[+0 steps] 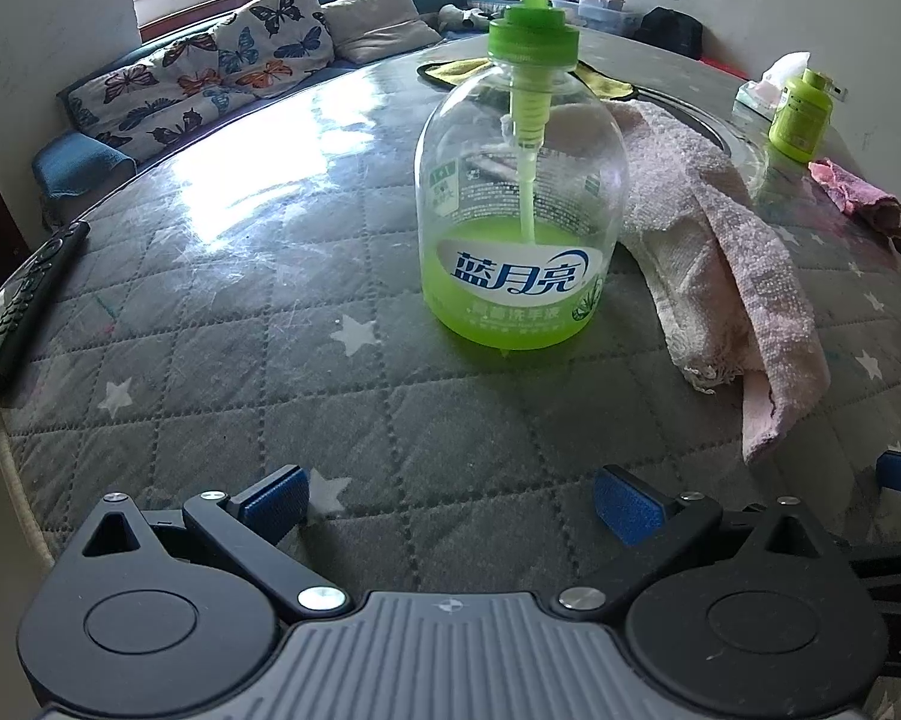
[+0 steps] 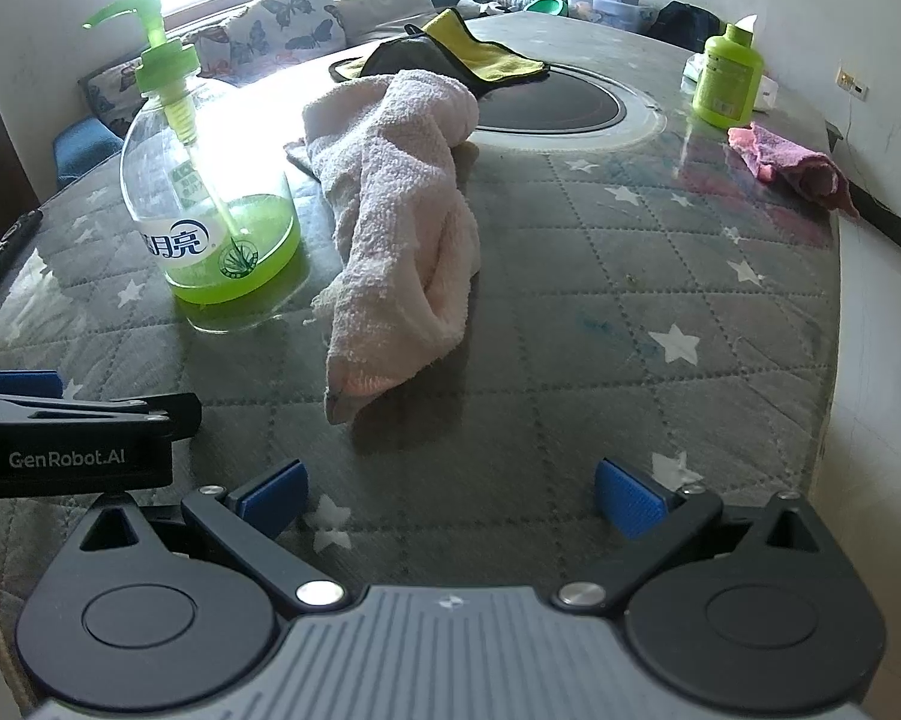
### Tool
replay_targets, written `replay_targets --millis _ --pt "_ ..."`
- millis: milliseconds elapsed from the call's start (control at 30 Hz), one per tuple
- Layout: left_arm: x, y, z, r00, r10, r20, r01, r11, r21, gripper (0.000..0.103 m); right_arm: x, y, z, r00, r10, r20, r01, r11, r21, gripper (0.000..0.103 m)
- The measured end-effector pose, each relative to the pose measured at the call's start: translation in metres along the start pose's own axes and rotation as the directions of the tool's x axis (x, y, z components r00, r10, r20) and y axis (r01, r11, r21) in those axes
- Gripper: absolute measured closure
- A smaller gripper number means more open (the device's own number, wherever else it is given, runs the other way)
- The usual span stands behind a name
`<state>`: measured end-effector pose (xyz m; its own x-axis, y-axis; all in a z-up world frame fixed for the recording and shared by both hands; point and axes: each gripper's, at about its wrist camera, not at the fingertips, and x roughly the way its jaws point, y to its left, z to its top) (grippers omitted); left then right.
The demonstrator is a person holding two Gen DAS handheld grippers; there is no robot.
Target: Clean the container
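Observation:
A clear pump bottle (image 1: 519, 204) with green soap in its lower part and a green pump head stands upright on the quilted table (image 1: 270, 312). It stands straight ahead of my left gripper (image 1: 450, 504), which is open and empty, some way short of it. In the right wrist view the same bottle (image 2: 210, 198) stands at the left. A crumpled pale pink towel (image 2: 396, 228) lies just to its right, ahead of my right gripper (image 2: 450, 498), which is open with nothing between its fingers. The towel (image 1: 720, 252) reaches behind the bottle in the left view.
A small green bottle (image 2: 726, 78) and a pink rag (image 2: 792, 162) sit at the far right. A yellow and black cloth (image 2: 450, 54) lies beyond a round inset plate (image 2: 546, 108). A remote control (image 1: 27, 306) lies at the left edge. The left gripper's body (image 2: 72, 438) shows at left.

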<state>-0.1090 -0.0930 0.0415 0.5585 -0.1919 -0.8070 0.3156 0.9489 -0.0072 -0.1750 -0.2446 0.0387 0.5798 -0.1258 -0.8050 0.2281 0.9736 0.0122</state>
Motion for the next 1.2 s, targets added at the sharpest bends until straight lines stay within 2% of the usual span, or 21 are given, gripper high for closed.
replay_targets --millis 1200 --pt "-0.0041 0.0041 -0.0036 1.0 -0.014 0.0 0.014 1.0 -0.002 0.0 -0.0015 0.0003 -0.002 1.0 -0.003 0.003 0.003 1.0 -0.017 0.0"
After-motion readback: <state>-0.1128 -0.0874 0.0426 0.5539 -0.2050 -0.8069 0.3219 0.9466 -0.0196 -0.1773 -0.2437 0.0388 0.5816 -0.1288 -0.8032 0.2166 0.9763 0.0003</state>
